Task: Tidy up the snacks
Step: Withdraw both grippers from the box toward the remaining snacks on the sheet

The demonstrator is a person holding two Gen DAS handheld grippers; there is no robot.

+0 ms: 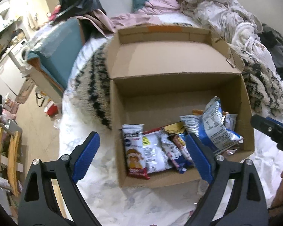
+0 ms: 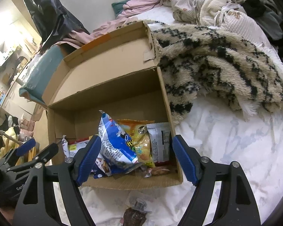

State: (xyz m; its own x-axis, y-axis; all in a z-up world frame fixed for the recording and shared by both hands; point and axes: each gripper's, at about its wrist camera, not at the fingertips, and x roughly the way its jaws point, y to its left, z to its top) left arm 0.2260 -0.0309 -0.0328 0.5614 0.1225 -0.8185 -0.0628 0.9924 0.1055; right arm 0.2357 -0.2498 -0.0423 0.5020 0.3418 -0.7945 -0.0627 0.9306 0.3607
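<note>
Cardboard box (image 1: 179, 101) on rumpled white bedding (image 2: 226, 141)

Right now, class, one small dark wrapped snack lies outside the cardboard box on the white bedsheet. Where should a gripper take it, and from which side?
The small dark wrapped snack lies flat on the white bedsheet, in front of the cardboard box. Probably best to come straight down with the open right gripper and pinch across its narrow width; flat on soft bedding, it gives a sideways approach little edge.

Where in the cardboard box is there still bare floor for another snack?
The far half of the cardboard box floor, between the snack packets and the back wall below the lid flap, is bare. The near half is crowded.
</note>
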